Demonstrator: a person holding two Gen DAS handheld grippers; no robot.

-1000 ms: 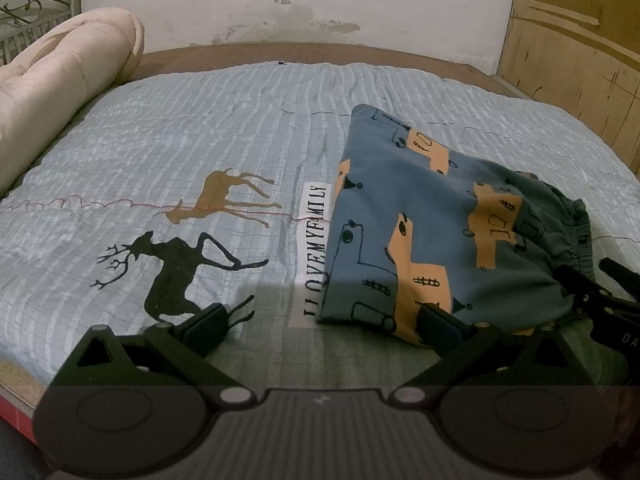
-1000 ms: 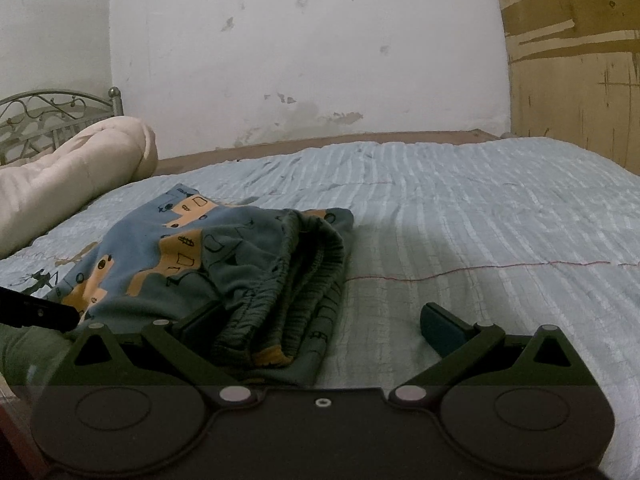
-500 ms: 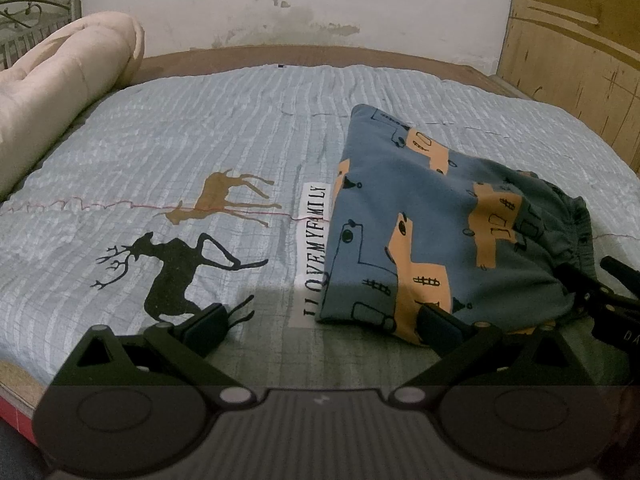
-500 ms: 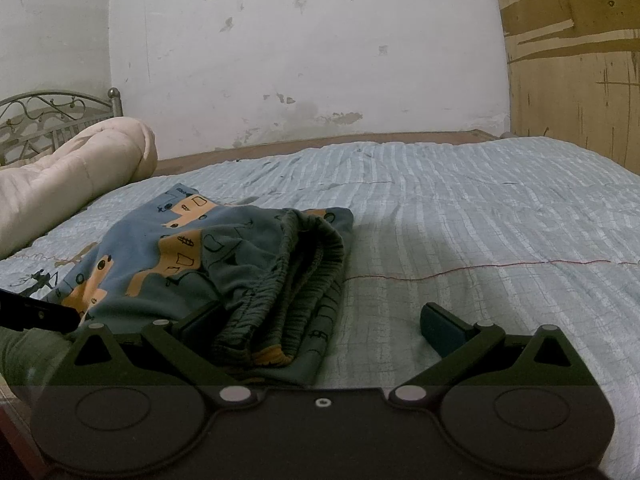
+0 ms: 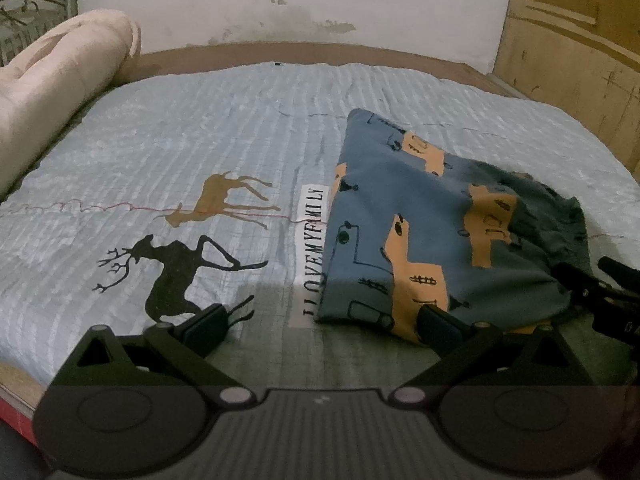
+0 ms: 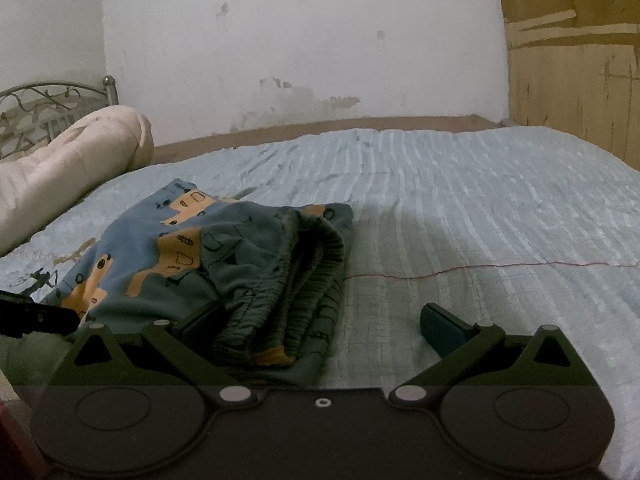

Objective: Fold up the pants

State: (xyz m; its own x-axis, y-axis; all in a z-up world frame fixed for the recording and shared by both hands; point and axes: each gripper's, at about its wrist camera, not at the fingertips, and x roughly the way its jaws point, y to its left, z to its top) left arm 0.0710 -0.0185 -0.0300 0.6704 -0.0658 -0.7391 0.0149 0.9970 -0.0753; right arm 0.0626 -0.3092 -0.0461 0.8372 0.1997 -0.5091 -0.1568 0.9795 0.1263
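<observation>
The blue pants (image 5: 420,236) with orange and black print lie folded into a compact stack on the light blue bedspread (image 5: 208,148). In the right wrist view the pants (image 6: 192,256) show their grey elastic waistband (image 6: 296,296) folded at the near right. My left gripper (image 5: 320,326) is open and empty, its right finger at the stack's near corner. My right gripper (image 6: 320,324) is open and empty, with the waistband end lying between its fingers. The right gripper's tip also shows in the left wrist view (image 5: 600,292).
A rolled cream quilt (image 5: 52,92) lies along the left side by a metal headboard (image 6: 44,108). A wooden panel (image 5: 576,48) stands at the right. The bedspread has deer prints (image 5: 176,276) and a text strip (image 5: 312,252). The bed's near edge (image 5: 16,392) is at lower left.
Almost nothing has changed. Both grippers stay open at the near edge of the folded pants, with only a slight camera shift.
</observation>
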